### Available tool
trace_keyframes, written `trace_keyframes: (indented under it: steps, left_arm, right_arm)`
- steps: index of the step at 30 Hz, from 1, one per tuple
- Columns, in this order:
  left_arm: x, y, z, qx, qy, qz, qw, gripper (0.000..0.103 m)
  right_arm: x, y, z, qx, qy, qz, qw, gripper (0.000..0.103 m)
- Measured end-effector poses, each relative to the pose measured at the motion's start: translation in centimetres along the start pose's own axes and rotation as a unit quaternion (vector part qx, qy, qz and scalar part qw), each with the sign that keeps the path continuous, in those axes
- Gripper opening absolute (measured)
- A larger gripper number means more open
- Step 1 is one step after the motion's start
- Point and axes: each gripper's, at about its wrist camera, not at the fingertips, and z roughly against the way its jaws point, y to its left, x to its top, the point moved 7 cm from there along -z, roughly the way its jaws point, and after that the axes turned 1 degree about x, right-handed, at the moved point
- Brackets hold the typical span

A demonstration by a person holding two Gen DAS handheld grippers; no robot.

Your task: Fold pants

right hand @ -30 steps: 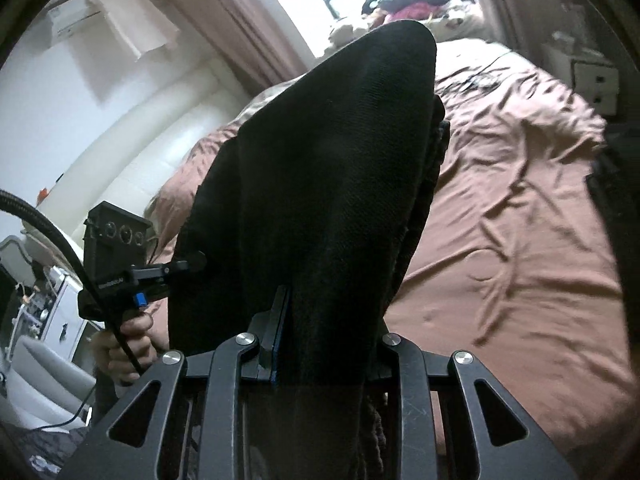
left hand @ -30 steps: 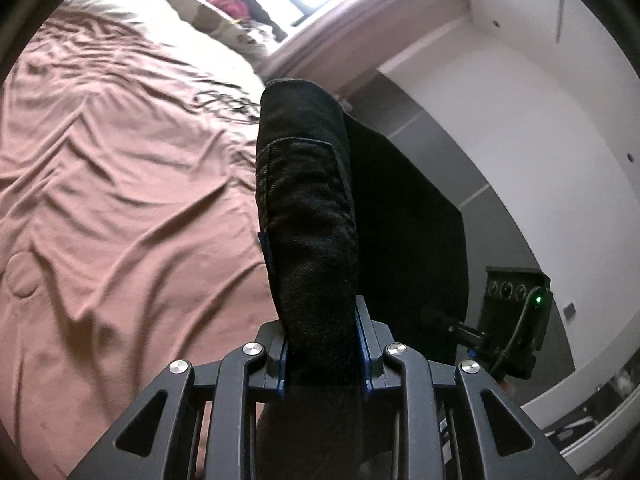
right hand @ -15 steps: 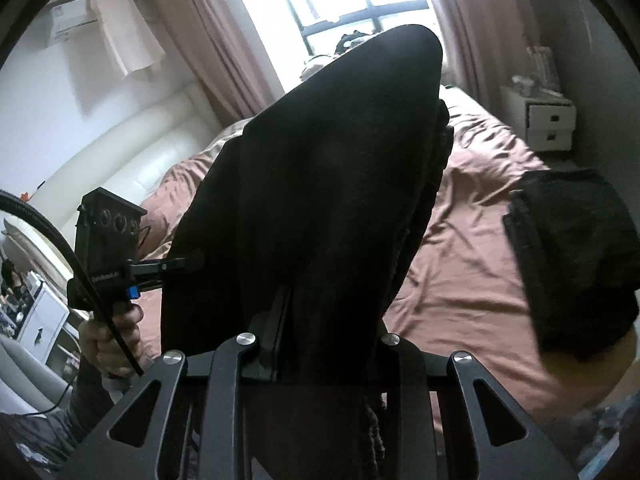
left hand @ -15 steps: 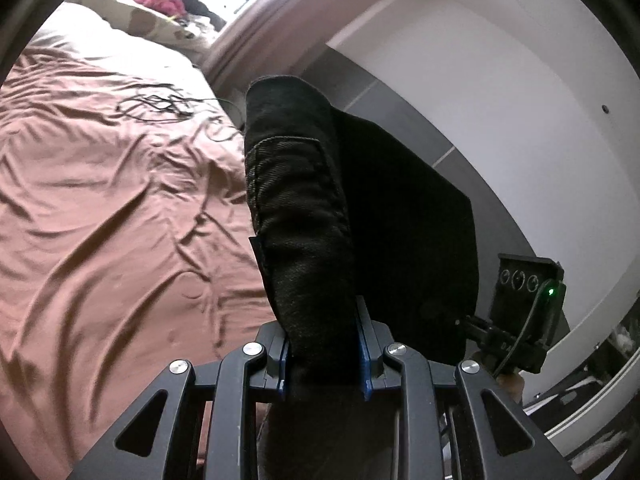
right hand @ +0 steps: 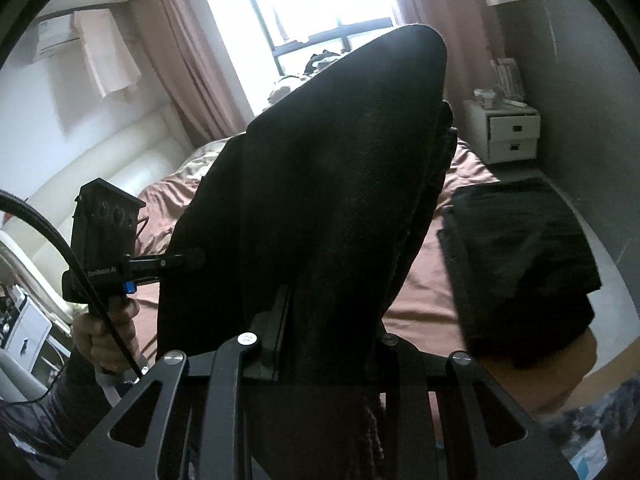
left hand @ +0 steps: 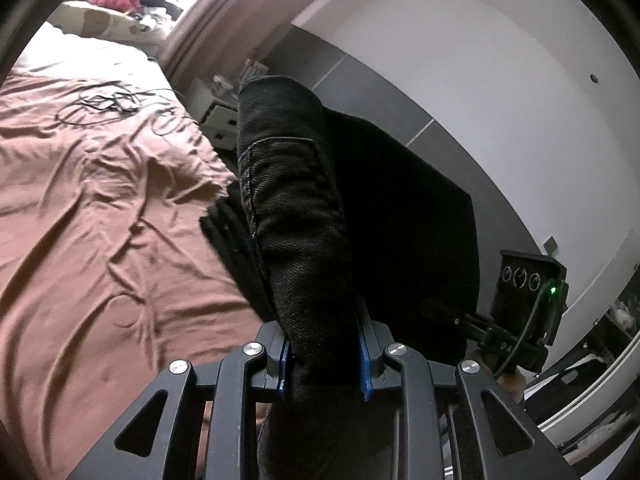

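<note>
Folded black pants [left hand: 304, 240] hang in the air between both grippers, above the bed. My left gripper [left hand: 323, 354] is shut on one thick folded edge, its blue pads pressed against the denim. My right gripper [right hand: 330, 344] is shut on the other edge of the same black pants [right hand: 328, 200], whose cloth rises up and hides most of the view ahead. Each gripper shows in the other's view: the right one [left hand: 524, 312] at the right, the left one [right hand: 108, 248] at the left with a hand on its handle.
A bed with a wrinkled brown sheet [left hand: 100, 220] lies below. A stack of folded dark clothes [right hand: 516, 256] sits at the bed's corner, also in the left wrist view as a dark stack [left hand: 230, 240]. A cable [left hand: 100, 106] lies on the sheet; a white nightstand [right hand: 508, 130] stands by the wall.
Both grippers have swung sideways and risen a little with the pants held between them. The stack of folded dark clothes at the bed's corner has come into both views.
</note>
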Motion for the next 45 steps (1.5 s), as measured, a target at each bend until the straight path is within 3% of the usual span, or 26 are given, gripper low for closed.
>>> trace_keyframes:
  steps: [23, 39, 45]
  left_arm:
    - [8.0, -1.9, -18.9, -0.05, 0.043, -0.028, 0.9974, 0.027]
    - [9.7, 3.4, -28.7, -0.089, 0.051, 0.011, 0.9946, 0.027]
    - [9.1, 6.4, -31.5, -0.061, 0.052, 0.04, 0.996, 0.027]
  right_arm:
    - [5.2, -12.0, 2.5, -0.048, 0.015, -0.004, 0.999, 0.022]
    - [9.2, -11.7, -1.4, -0.112, 0.086, 0.064, 0.988, 0.021]
    - [10.6, -13.6, -3.7, -0.149, 0.101, 0.043, 0.983, 0.025]
